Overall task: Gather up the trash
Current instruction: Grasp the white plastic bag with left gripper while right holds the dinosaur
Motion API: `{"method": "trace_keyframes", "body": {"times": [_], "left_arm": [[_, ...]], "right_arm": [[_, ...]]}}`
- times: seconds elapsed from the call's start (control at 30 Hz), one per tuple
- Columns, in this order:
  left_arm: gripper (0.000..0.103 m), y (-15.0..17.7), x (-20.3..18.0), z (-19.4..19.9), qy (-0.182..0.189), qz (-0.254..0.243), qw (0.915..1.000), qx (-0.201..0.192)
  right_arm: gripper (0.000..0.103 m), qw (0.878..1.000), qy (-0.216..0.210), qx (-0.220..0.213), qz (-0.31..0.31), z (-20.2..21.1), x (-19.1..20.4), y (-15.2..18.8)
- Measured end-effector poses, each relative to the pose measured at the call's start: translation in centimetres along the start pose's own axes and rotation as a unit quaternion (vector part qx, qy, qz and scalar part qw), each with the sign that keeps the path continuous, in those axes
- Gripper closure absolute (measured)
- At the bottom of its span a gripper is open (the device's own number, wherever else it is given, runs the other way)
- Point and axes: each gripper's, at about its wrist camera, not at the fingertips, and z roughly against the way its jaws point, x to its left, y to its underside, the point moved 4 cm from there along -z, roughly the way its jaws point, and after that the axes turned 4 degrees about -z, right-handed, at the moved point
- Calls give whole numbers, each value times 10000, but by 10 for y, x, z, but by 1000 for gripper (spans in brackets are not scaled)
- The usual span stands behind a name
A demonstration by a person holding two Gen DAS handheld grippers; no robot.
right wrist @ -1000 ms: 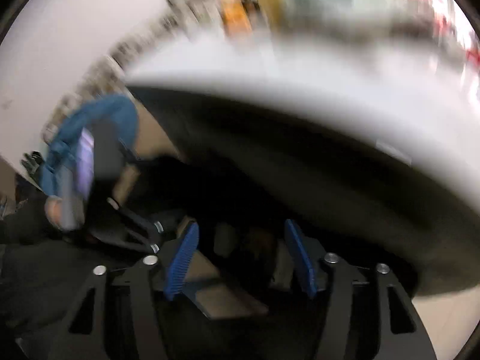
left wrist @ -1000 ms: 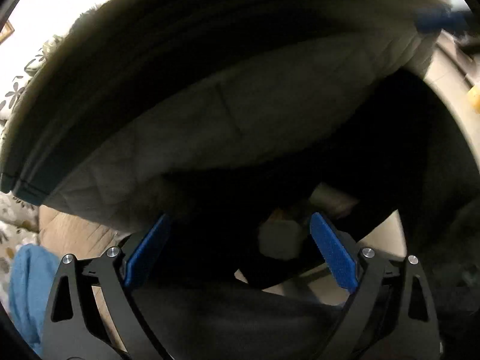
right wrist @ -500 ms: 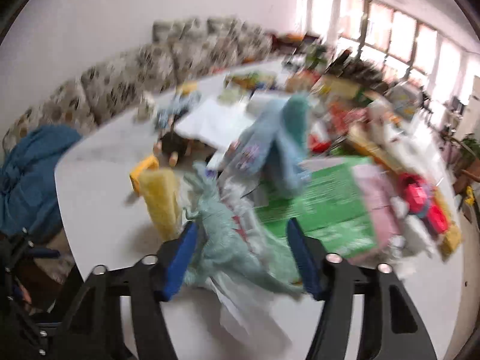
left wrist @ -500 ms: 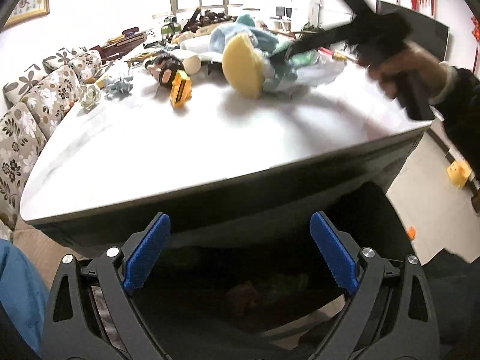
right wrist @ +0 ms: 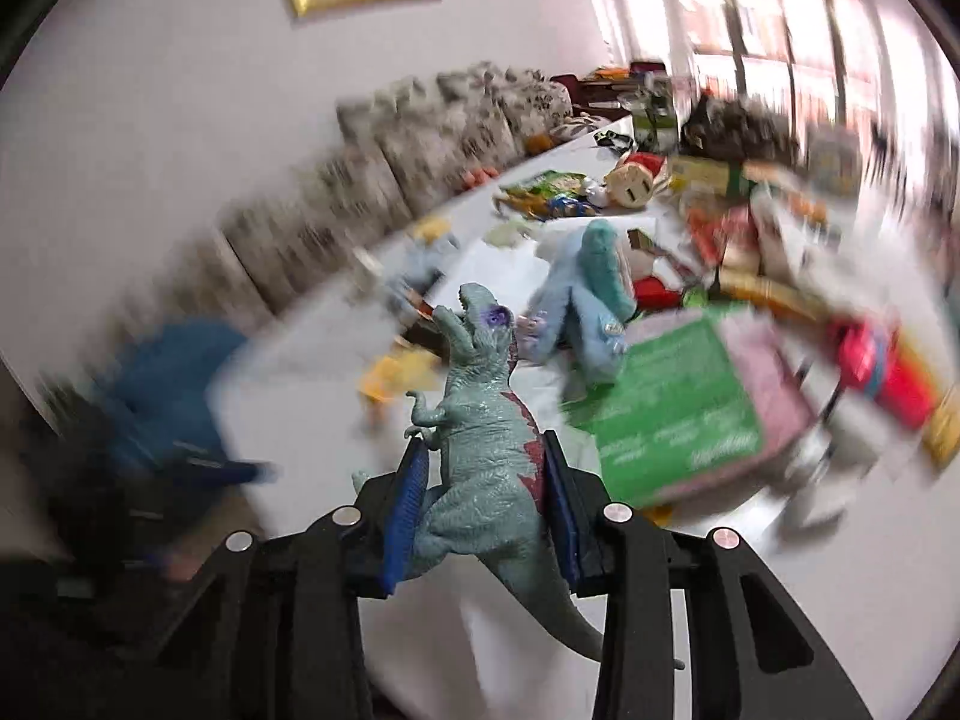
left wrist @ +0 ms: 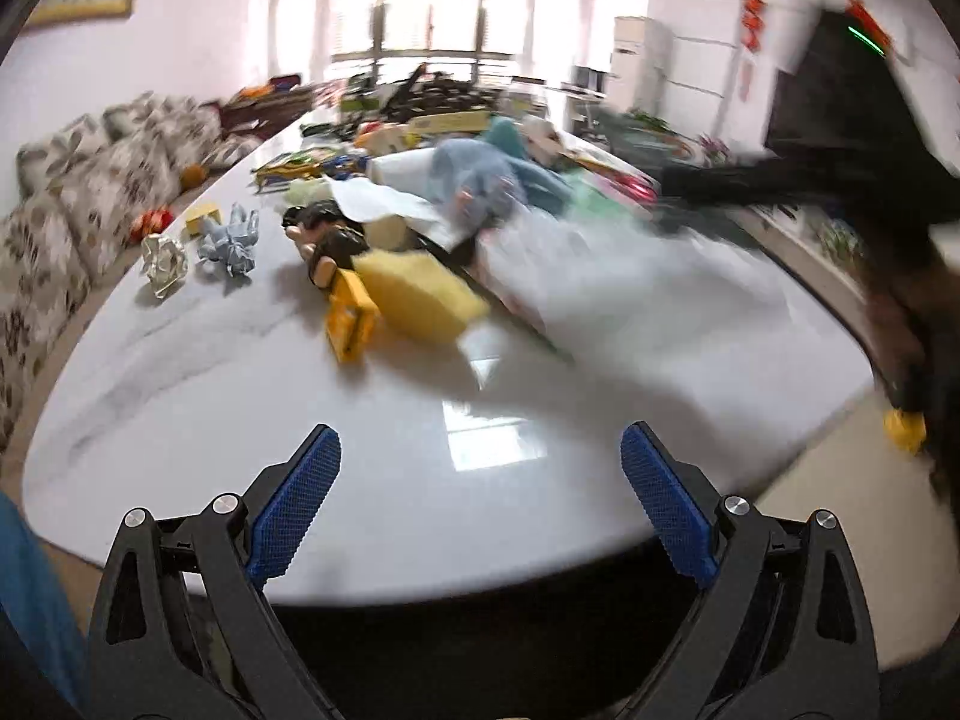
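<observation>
Between our left fingers (left wrist: 294, 510) and just ahead of them the white surface (left wrist: 252, 360) is bare, so we find room to pass there. Further ahead, a yellow sponge (left wrist: 414, 294) and an orange block (left wrist: 348, 318) block the middle, and two crumpled pieces (left wrist: 201, 246) lie ahead to the left. Between our right fingers (right wrist: 405, 498) a toy dinosaur (right wrist: 480, 438) fills the gap. Ahead to their right a green box (right wrist: 672, 414) closes the way.

Glossy smooth table (left wrist: 492, 468); rough-skinned plastic dino (right wrist: 486, 450); textured tongs pads (left wrist: 294, 510).
</observation>
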Motion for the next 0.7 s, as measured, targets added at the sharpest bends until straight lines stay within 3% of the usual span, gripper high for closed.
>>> {"method": "trace_keyframes", "body": {"times": [0.1, 0.23, 0.3, 0.33, 0.4, 0.5, 0.6, 0.67, 0.7], "left_arm": [[11, -20, 8, -16, -121, 339, 9993, 76], [11, -36, -5, -32, 177, 528, 9983, 147], [11, -42, -25, -34, 392, 313, 9987, 115], [11, -46, -44, -36, 427, -21, 9990, 91], [11, -47, -71, -43, 330, -528, 9980, 122], [11, -48, -107, -73, 109, -1050, 9934, 455], [13, -47, -106, -116, -227, -587, 9914, 1145], [40, -49, -99, -115, -563, -496, 9918, 1031], [85, -50, -97, -106, -506, -550, 9922, 993]], "right_arm": [[66, 9974, -177, -420, -552, 20, -14, 3], [66, 9916, -103, -976, -839, 56, -30, 10], [65, 9898, 180, -1181, -781, 76, -33, 19], [65, 9888, 270, -1256, -761, 85, -34, 26], [65, 9872, 291, -1306, -863, 97, -40, 35], [65, 9854, 496, -1329, -942, 111, -49, 53], [65, 9829, 587, -1349, -1106, 124, -63, 66], [65, 9819, 638, -1354, -1164, 125, -67, 71], [65, 9817, 668, -1355, -1157, 126, -67, 73]]}}
